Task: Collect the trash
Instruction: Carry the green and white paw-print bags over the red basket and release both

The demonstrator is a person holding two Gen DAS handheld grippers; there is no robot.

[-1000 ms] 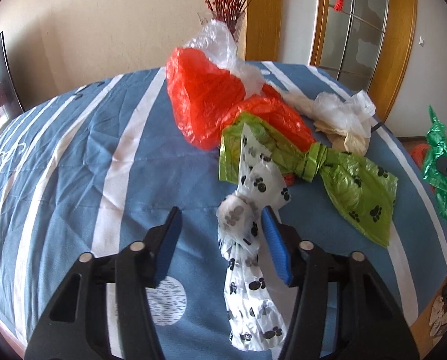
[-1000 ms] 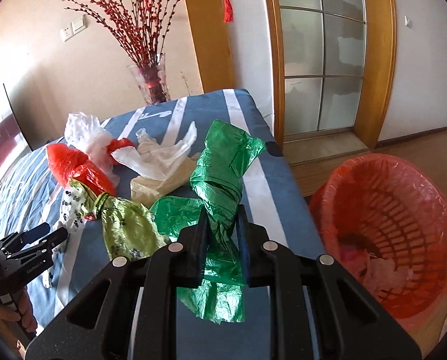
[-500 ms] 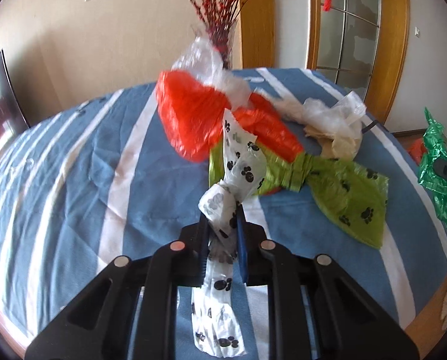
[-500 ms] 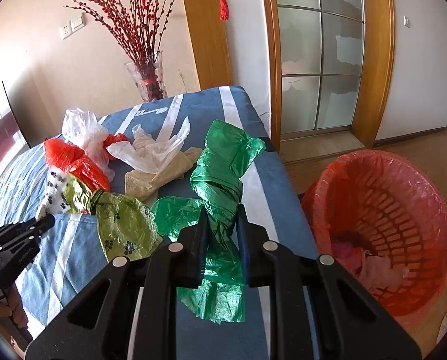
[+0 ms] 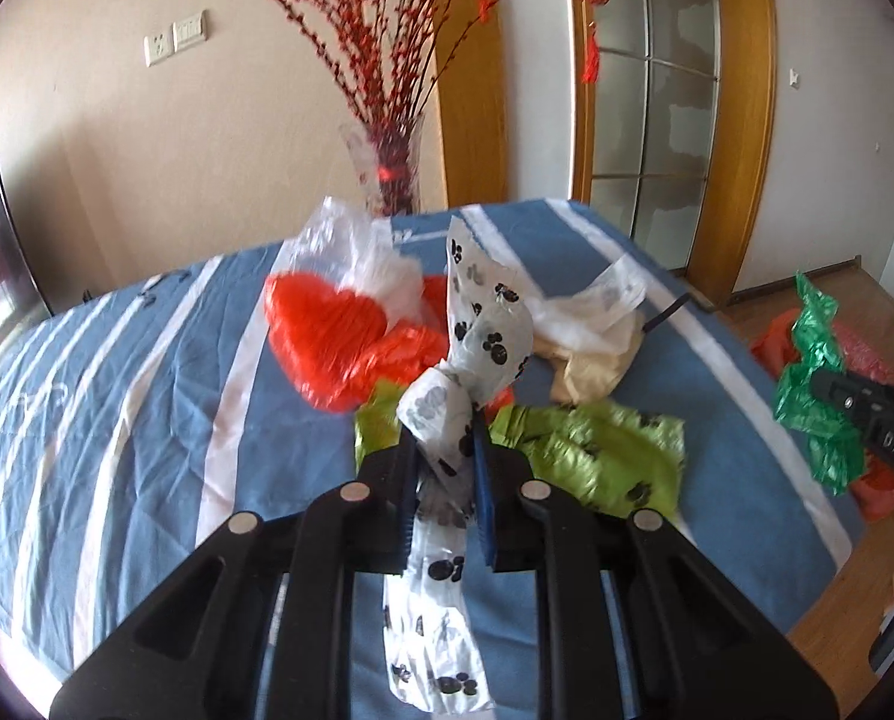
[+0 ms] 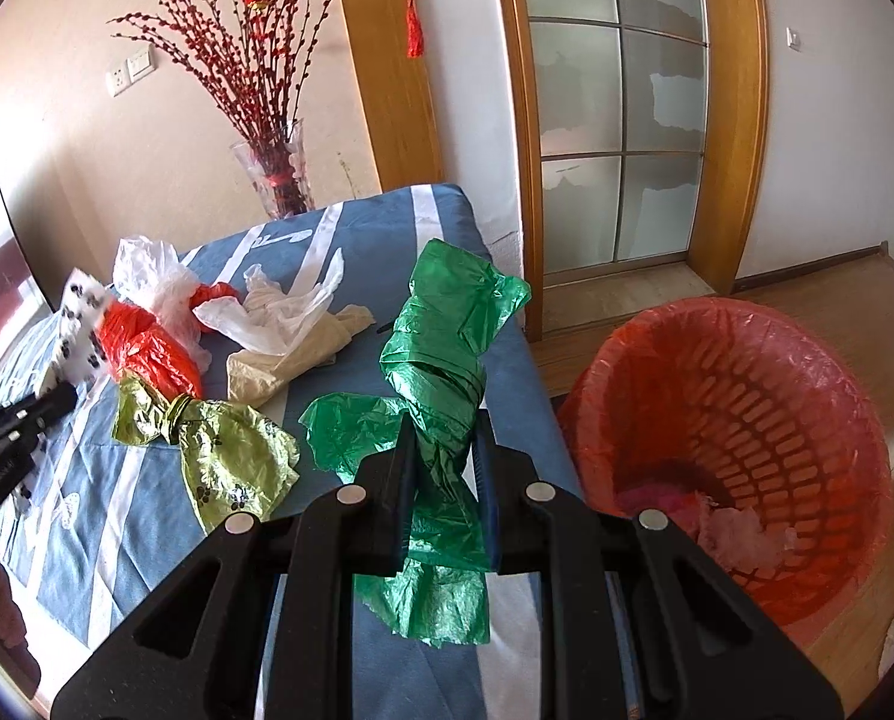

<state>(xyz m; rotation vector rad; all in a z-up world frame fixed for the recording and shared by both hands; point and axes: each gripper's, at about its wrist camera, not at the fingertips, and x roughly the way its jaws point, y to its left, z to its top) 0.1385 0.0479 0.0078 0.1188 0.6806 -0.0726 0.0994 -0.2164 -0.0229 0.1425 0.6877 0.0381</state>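
Left gripper (image 5: 446,456) pinches a white bag with black paw prints (image 5: 488,324) tight between its two blue pads, and the bag stands up above the blue striped table cloth (image 5: 147,396). Right gripper (image 6: 444,450) squeezes a dark green bag (image 6: 447,348) the same way. Just left of the dark green bag lies a light green bag with paw prints (image 6: 231,456). Behind that sit a tan bag (image 6: 291,354) and a bright red bag (image 6: 147,348). Right of the dark green bag, down on the floor, is a red basket (image 6: 747,420).
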